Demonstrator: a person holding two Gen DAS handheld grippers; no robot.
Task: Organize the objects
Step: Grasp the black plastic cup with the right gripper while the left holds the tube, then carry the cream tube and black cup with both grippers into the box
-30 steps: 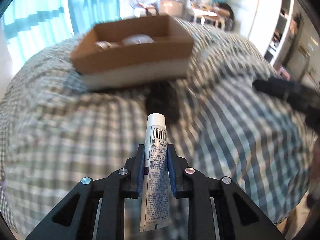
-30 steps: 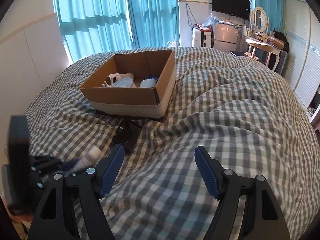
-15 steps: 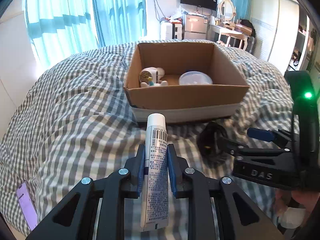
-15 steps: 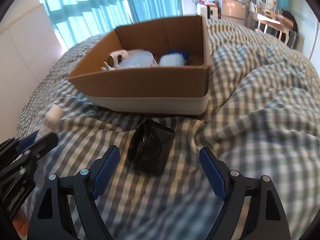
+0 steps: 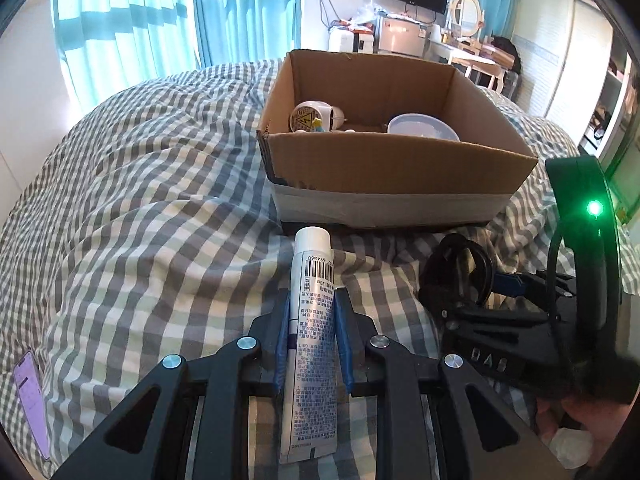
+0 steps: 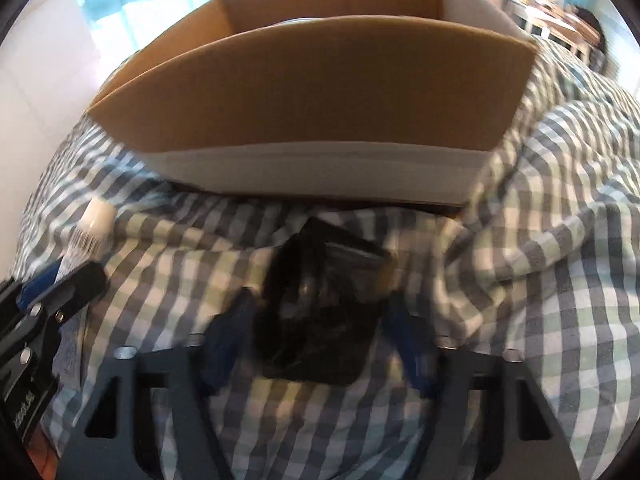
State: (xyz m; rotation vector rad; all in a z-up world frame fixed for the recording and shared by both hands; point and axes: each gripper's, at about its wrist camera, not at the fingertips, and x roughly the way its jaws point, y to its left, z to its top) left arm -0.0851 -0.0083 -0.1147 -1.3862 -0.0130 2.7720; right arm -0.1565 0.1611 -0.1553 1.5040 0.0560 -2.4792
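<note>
My left gripper is shut on a white tube with a barcode, its cap pointing at the cardboard box. The tube hangs just above the checked duvet, short of the box's near wall. A black crumpled object lies on the duvet in front of the box. My right gripper is low over it, jaws closing, one blue pad on each side of it. The picture is blurred and no firm press shows. The black object also shows in the left wrist view.
Inside the box lie a white round device and a clear bowl. A purple phone rests at the duvet's lower left edge. A hand holds the right tool. Curtains, a TV and furniture stand behind the bed.
The right gripper has dropped down onto the black object and its jaws have narrowed around it. The left gripper has drifted with the tube still clamped; the box looks closer.
</note>
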